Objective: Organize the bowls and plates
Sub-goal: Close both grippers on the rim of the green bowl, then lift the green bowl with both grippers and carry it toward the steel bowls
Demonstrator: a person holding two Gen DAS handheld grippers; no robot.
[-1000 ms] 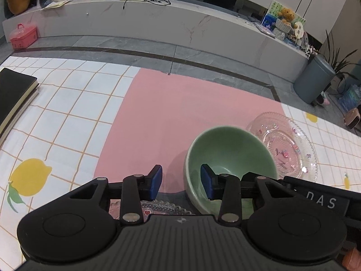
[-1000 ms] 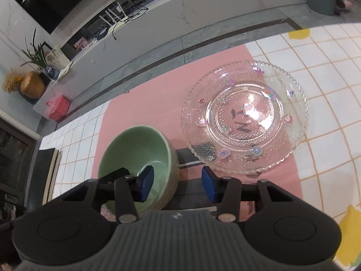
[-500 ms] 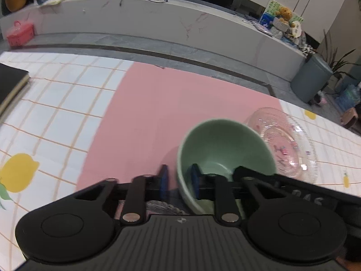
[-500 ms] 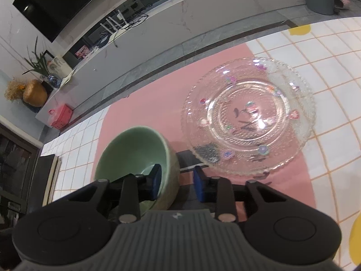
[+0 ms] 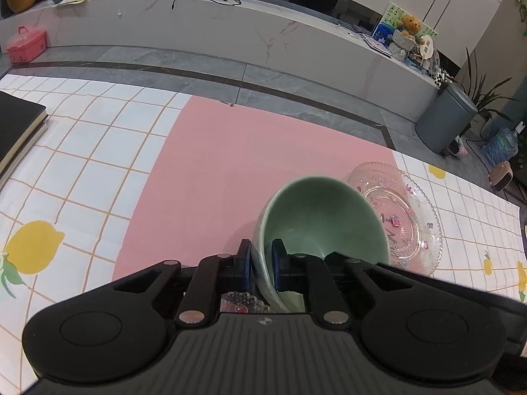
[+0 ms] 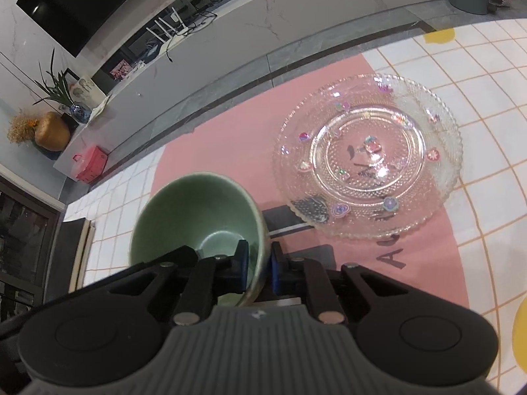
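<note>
A green ceramic bowl (image 5: 322, 217) is held above the pink mat by both grippers. My left gripper (image 5: 262, 265) is shut on its left rim, one finger inside and one outside. My right gripper (image 6: 258, 265) is shut on the bowl's (image 6: 197, 210) right rim the same way. A clear glass plate (image 6: 369, 154) with small coloured flowers lies on the mat to the right; it also shows in the left wrist view (image 5: 402, 217). A second patterned glass dish (image 5: 242, 302) peeks out under the left gripper, mostly hidden.
The pink mat (image 5: 247, 164) lies on a white checked tablecloth with lemon prints (image 5: 31, 247). A black book (image 5: 16, 128) lies at the table's left edge. The table's far edge drops to a grey floor, with a low marble bench behind.
Both grippers closed from open onto opposite sides of the green bowl's rim. The bowl now sits tilted and lifted between them.
</note>
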